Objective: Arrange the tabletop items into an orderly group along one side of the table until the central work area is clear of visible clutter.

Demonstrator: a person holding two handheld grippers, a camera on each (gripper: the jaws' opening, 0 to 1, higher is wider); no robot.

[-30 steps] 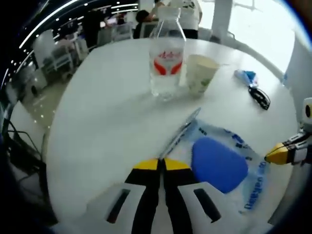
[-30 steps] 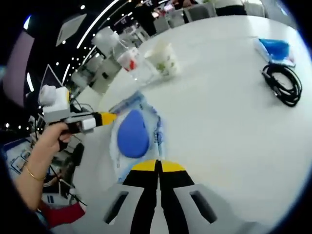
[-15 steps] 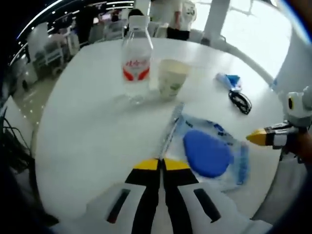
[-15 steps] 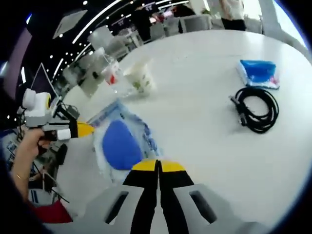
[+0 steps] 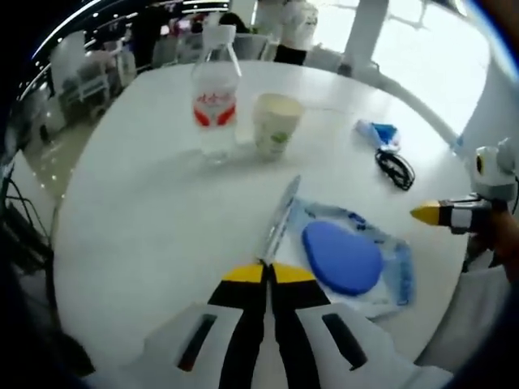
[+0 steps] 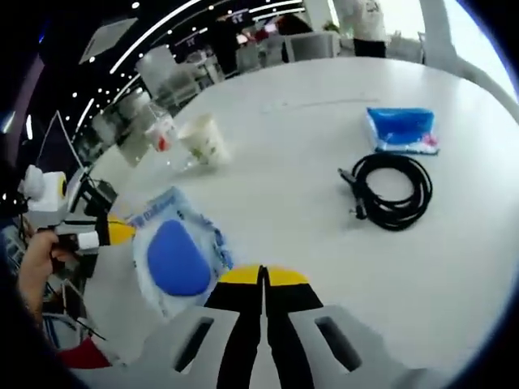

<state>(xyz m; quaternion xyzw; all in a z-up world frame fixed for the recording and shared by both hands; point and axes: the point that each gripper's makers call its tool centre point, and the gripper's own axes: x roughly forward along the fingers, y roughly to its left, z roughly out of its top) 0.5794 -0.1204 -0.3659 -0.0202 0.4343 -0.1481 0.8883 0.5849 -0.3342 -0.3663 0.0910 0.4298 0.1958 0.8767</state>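
My left gripper point(image 5: 265, 272) is shut on the edge of a clear plastic bag point(image 5: 381, 267) with blue print that holds a blue oval pad point(image 5: 341, 257); the pinched flap runs up from the tips. Beyond it stand a water bottle point(image 5: 215, 97) and a paper cup point(image 5: 276, 123), upright and side by side. A blue packet point(image 5: 375, 134) and a coiled black cable point(image 5: 395, 168) lie further right. My right gripper point(image 6: 262, 279) is shut and holds nothing, just right of the bag point(image 6: 174, 259). The cable point(image 6: 391, 190) and packet point(image 6: 401, 130) lie ahead of it.
Everything rests on a round white table point(image 5: 146, 211). The bottle point(image 6: 160, 134) and cup point(image 6: 203, 139) stand near its far left edge in the right gripper view. A person's hand holds the left gripper point(image 6: 109, 233). Chairs, tables and people fill the room behind.
The left gripper has pulled back with the bag, which now lies farther from the bottle and cup. The right gripper's view has swung, bringing the cable and packet toward its centre.
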